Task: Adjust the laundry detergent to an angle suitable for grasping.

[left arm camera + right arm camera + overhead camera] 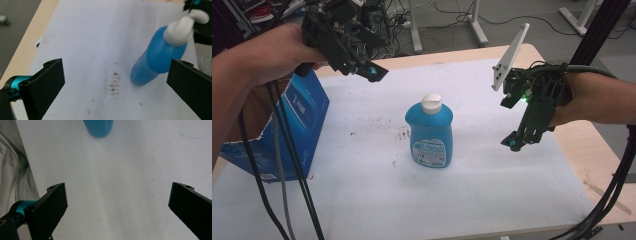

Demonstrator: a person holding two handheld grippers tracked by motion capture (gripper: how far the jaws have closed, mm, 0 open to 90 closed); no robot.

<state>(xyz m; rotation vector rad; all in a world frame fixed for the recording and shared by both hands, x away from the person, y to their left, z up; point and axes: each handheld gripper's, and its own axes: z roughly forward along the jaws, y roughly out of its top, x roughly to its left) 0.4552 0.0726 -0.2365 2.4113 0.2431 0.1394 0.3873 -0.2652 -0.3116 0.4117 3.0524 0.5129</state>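
Bottle (429, 131) first: from the high view we see a blue bottle with a white cap (431, 103) standing upright near the middle of the white sheet (492, 190) that covers the table (602, 150). Our left gripper (373, 73) hangs in the air up and to the left of the bottle, well apart from it, above a blue carton (299, 125) that stands at the sheet's left edge. Our right gripper (514, 143) hangs to the right of the bottle, near but not touching it, jaws pointing down toward the sheet, a white plate (510, 57) sticking up from its top. Dark smudges (402, 134) mark the sheet just left of the bottle.

Left gripper view: we look down between the left gripper (115, 80) and its two black jaws, which stand wide apart with nothing between them but sheet and brown smudges (113, 83). The bottle (156, 58) stands beyond the jaw at the picture's right, cap (183, 27) toward the top corner; the pads do not press on it.

Right gripper view: the right gripper (117, 203) is likewise released, jaws spread wide over bare white sheet. We see the bottle's blue base (98, 127) at the top edge, well clear of the jaws.
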